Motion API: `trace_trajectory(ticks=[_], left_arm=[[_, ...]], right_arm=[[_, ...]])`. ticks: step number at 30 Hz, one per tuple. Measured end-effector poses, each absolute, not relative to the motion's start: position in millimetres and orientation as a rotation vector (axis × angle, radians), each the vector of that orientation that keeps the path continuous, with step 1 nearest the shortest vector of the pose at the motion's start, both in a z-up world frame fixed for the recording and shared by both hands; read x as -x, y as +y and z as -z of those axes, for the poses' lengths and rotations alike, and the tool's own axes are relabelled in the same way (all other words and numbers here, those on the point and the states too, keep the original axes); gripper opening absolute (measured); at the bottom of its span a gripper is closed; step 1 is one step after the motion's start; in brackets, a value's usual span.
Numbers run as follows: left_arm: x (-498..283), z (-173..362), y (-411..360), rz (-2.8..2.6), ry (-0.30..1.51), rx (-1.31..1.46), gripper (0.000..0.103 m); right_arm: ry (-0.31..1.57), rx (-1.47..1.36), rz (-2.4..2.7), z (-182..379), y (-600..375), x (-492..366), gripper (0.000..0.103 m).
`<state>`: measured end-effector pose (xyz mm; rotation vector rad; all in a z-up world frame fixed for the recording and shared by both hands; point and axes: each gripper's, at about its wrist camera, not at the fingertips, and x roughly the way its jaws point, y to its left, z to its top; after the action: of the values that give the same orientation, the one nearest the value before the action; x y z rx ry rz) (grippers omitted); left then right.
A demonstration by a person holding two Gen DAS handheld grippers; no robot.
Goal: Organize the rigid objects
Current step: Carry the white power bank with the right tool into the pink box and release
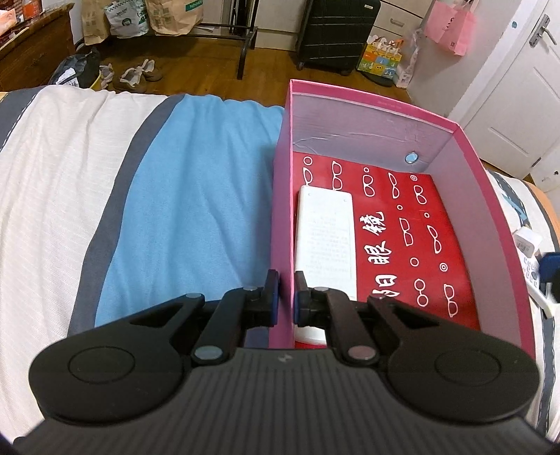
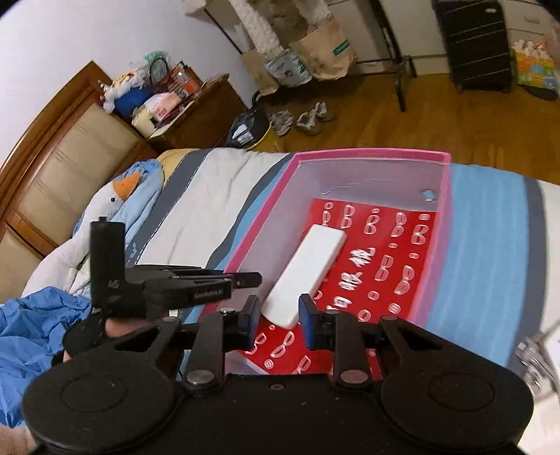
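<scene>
A pink box [image 1: 280, 182] lies open on the bed, also in the right wrist view [image 2: 434, 245]. Inside lies a red case printed with white glasses [image 1: 420, 245] [image 2: 395, 266], and on it a white rectangular block [image 1: 327, 238] [image 2: 304, 269]. My left gripper [image 1: 287, 290] is shut on the box's left wall near its near corner; it shows in the right wrist view [image 2: 245, 278]. My right gripper [image 2: 278, 315] is open and empty, just above the near end of the white block.
The bed has a blue, grey and white striped cover [image 1: 189, 196]. White objects [image 1: 528, 252] lie right of the box. A penguin plush [image 2: 115, 203] and blue cloth [image 2: 38, 315] lie at the left. A suitcase [image 1: 336, 31], shoes [image 1: 136, 75] and bags stand on the floor.
</scene>
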<state>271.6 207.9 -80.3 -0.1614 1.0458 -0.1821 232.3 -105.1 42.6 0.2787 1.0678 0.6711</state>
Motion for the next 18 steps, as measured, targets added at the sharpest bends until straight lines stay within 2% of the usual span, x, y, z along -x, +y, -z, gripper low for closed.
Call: trace_trajectory(ticks=[7,18], left_arm=[[-274,81,208,0.197,1.075,0.157,0.007],[-269,78,207,0.193,1.084,0.146,0.007]], right_arm=[[0.986,-0.176,-0.586,-45,-152,-200,0.031],[1.141,-0.054,-0.514,5,-191,-184,0.039]])
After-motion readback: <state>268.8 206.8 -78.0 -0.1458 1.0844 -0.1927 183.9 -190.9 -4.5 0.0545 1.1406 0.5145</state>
